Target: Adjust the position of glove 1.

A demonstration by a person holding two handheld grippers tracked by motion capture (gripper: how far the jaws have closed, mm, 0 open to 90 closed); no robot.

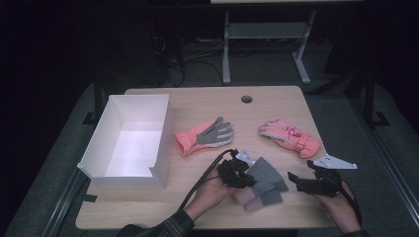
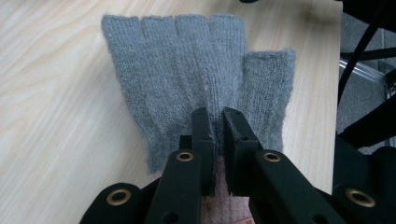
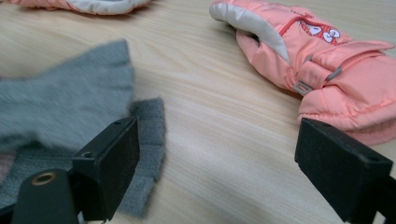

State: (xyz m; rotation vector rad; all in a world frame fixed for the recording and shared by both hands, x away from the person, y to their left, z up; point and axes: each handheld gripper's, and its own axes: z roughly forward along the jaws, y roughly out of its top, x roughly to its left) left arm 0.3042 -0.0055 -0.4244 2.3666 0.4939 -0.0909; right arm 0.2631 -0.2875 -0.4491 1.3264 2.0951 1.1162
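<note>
Two grey knit fingerless gloves near the front edge of the table (image 1: 148, 217), between the grippers. Upper grey glove (image 2: 196, 79) is pinched by the left gripper (image 1: 245, 174): in the left gripper view the jaws are pressed nearly together with a fold of knit between them, near the cuff end. Second grey glove (image 3: 147, 154) lies flat under and beside it; mostly covered, only an edge shows in the right gripper view. Pinkish finger ends (image 1: 247, 201) stick out below the grey pair in the high view; can't tell what they belong to. In the right gripper view the held glove is blurred.

Right gripper (image 1: 301, 182): jaws spread wide, nothing between them, just bare wood. It sits just right of the grey gloves, not touching.

Around: orange glove with grey palm (image 1: 205, 136) at table centre, palm up. Orange padded ski glove (image 1: 291, 137) to the right, just beyond the right gripper, cuff end cut off in the right gripper view. White open box (image 1: 163, 143) on the left, well apart from the gloves. Nothing lies between grippers and gloves.

Pose: both hands come in from the bottom edge. Left hand (image 1: 210, 192) angled right toward the gloves, plaid sleeve visible. Right hand (image 1: 338, 210) low at the table corner, gripper pointing left.
</note>
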